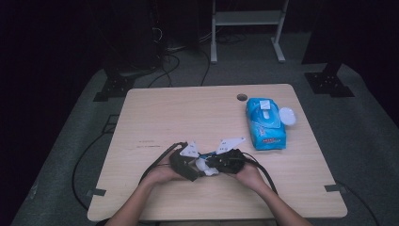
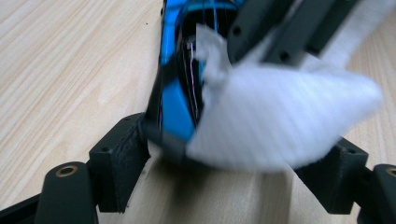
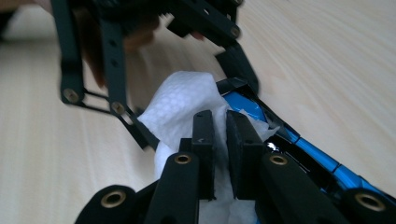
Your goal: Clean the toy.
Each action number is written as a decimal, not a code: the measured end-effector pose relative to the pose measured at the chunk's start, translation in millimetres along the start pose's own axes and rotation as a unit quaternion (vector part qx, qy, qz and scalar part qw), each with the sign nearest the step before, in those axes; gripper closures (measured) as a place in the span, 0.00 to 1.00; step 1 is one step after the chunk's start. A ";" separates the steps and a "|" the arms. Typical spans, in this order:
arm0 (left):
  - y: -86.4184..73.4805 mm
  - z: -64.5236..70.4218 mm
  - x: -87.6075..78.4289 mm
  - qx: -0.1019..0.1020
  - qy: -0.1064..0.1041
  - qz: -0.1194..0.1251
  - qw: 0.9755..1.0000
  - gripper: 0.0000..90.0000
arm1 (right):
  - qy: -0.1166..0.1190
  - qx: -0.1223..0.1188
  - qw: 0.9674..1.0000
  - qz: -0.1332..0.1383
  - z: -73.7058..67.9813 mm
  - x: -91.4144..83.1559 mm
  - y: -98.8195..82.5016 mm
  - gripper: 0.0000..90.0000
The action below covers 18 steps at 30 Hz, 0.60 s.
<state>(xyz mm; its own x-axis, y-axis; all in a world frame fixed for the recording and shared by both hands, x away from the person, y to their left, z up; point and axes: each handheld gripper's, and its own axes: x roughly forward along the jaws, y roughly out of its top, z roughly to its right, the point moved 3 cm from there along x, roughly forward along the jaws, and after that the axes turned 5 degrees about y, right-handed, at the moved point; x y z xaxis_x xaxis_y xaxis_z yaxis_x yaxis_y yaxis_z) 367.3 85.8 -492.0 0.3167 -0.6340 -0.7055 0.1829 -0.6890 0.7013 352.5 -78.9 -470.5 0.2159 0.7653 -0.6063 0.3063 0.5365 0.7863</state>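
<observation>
Room: dark, grey carpeted floor (image 1: 357,141); a white metal frame (image 1: 247,19) stands at the top centre of the high view, black stands and loose cables to either side of it.

Surface: pale wood-grain table (image 1: 155,113), taking up the middle of the high view, with a round cable hole (image 1: 242,97) near its far edge. A blue wet-wipe pack (image 1: 265,125) lies right of centre, its white lid (image 1: 287,116) flipped open to the pack's right.

Both forearms enter from the bottom of the high view and meet at lower centre.

Left gripper (image 1: 188,165): in its own view the jaws stand apart, either side of a blue-and-black object (image 2: 175,93), one pad touching it at lower left. Exactly what the object is I cannot tell (glossy, narrow, lying on the table).

Right gripper (image 1: 226,161): jaws nearly together in its own view, pinching a white wipe (image 3: 182,100). The wipe is draped over the object's near end, just above the table, bottom centre of the high view.
</observation>
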 end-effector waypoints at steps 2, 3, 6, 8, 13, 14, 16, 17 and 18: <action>0.8 1.0 1.3 0.007 0.006 -0.002 1.000 0.26 | 0.004 0.001 1.000 0.002 -0.3 0.8 -0.1 0.90; 1.3 0.8 1.4 0.008 0.004 -0.003 1.000 0.26 | 0.004 0.002 1.000 0.002 0.1 -0.2 -0.5 0.90; 1.0 0.4 1.4 0.006 0.003 -0.002 1.000 0.27 | -0.001 0.005 1.000 0.005 6.9 -10.5 -3.3 0.90; 0.8 0.6 1.3 0.005 0.003 -0.002 1.000 0.27 | -0.014 0.012 1.000 0.011 13.3 -18.7 -5.9 0.91; 1.6 0.7 3.0 0.002 0.002 0.004 1.000 0.27 | -0.038 0.026 0.999 0.013 21.7 -28.9 -9.8 0.91; 1.7 1.1 3.2 0.000 0.002 0.004 1.000 0.26 | -0.037 0.020 0.999 0.009 20.2 -26.5 -8.1 0.91; 2.2 1.1 3.7 0.003 0.003 0.004 1.000 0.27 | -0.030 0.010 0.999 0.004 16.2 -18.6 -2.6 0.91; 2.5 1.5 3.9 0.002 0.004 0.004 1.000 0.27 | -0.026 0.004 1.000 0.003 14.0 -13.2 0.5 0.90; 2.6 1.4 4.0 0.003 0.005 0.004 1.000 0.27 | -0.018 0.002 1.000 0.002 11.4 -7.0 3.2 0.90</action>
<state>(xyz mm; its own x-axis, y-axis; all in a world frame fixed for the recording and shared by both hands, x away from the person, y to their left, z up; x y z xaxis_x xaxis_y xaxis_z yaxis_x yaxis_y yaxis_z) 367.7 81.0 -493.2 0.3268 -0.6363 -0.6988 0.1747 -0.6860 0.7063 362.6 -86.5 -465.0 0.2508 0.7544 -0.6066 0.3097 0.5312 0.7886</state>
